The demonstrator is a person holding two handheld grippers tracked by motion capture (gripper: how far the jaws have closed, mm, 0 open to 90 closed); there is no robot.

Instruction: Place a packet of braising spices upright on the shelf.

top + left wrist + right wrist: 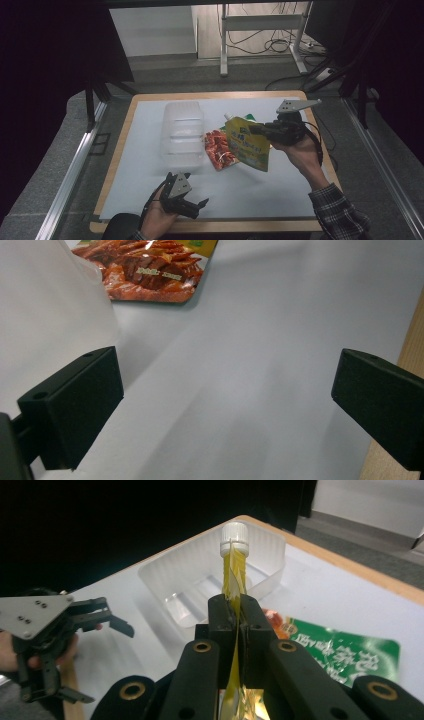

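Item: yellow spouted pouch (247, 144), clamped in right gripper (260, 129), lifted; clear tray (182, 131) at nine o'clock awaits it. Left gripper (192, 206): jaws apart, idle.

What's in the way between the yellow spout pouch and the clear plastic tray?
Nothing visible. The right hand-held gripper holds the yellow spout pouch lifted, beside the clear plastic tray. The red snack packet lies flat on the table between them, under the pouch, low enough to pass over.

The right gripper (256, 129), raised on a bent wrist with a checked sleeve behind it, has its jaws clamped together, while the left gripper (196, 206) sits low with jaws spread wide.
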